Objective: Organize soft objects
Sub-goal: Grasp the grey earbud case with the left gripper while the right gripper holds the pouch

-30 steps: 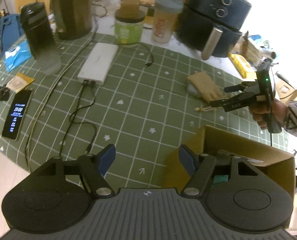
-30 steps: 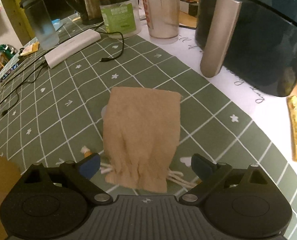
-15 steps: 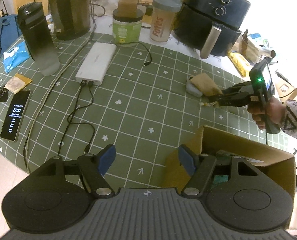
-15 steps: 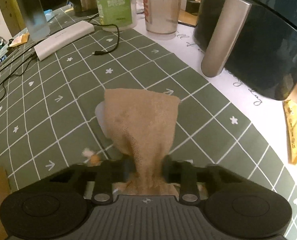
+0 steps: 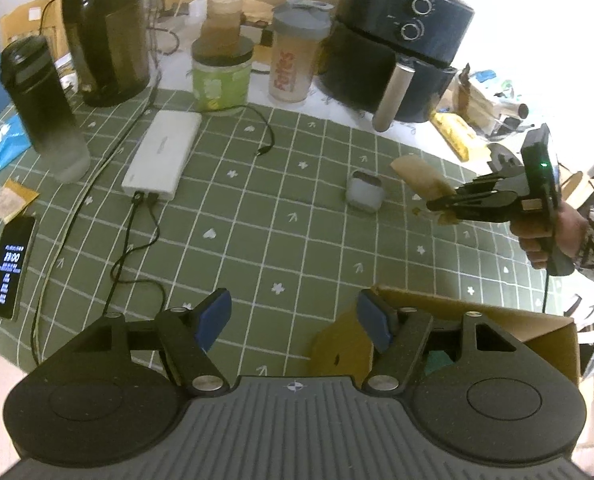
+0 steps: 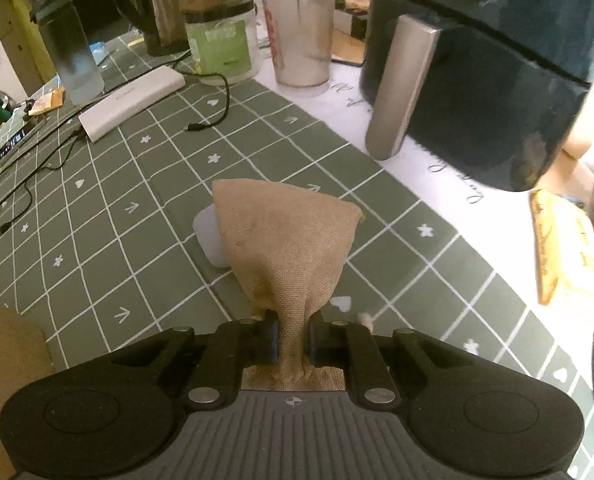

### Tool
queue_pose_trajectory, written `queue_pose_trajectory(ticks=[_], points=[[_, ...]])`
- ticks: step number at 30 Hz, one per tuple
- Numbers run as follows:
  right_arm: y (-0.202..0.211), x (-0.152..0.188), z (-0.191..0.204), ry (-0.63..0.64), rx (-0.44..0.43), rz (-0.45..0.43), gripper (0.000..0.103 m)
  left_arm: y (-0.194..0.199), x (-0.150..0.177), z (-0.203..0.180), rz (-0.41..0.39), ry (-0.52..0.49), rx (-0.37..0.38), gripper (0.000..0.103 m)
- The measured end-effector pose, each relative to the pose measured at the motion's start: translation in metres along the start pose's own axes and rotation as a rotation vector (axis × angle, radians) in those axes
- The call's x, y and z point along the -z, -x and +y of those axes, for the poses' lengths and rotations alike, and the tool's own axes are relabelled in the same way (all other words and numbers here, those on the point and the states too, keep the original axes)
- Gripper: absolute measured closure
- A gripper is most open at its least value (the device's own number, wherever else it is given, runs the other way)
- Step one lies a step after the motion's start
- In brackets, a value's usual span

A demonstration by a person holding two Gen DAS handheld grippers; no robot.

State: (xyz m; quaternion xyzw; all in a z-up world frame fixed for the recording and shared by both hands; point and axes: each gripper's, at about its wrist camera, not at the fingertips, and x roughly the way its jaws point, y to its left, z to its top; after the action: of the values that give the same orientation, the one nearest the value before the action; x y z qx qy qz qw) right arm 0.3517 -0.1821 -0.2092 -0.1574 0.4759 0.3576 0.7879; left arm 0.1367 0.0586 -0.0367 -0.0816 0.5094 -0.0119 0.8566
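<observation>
A tan burlap drawstring pouch hangs lifted off the green grid mat, its neck pinched between the pads of my right gripper, whose jaws are still closing on it. From the left wrist view the pouch sticks out of the right gripper, held by a hand at the right. A small pale grey case sits on the mat just beside it. My left gripper is open and holds nothing, hovering by the corner of an open cardboard box.
A dark air fryer stands at the back right, with a shaker cup, green jar, kettle and dark bottle along the back. A white power bank with cables and a phone lie left.
My right gripper closed on the pouch's neck and raised it off the mat, uncovering the small grey case. The left gripper stayed where it was.
</observation>
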Motion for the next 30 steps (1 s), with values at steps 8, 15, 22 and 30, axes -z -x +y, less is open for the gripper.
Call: queue_pose_trajectory(ticks=[8, 15, 22, 30], points=[[0.037, 0.01, -0.007, -0.071, 0.041, -0.051, 0.088, -0.008, -0.017, -0.007, -0.02, -0.057, 0.03, 0.034], [0.072, 0.022, -0.012, -0.137, 0.087, -0.095, 0.088, -0.019, -0.032, -0.015, -0.023, -0.11, 0.052, 0.034], [0.102, 0.038, -0.015, -0.208, 0.118, -0.126, 0.088, -0.032, -0.047, -0.025, -0.021, -0.171, 0.079, 0.034], [0.13, 0.06, -0.007, -0.256, 0.144, -0.134, 0.088, -0.051, -0.064, -0.039, -0.012, -0.241, 0.104, 0.034]])
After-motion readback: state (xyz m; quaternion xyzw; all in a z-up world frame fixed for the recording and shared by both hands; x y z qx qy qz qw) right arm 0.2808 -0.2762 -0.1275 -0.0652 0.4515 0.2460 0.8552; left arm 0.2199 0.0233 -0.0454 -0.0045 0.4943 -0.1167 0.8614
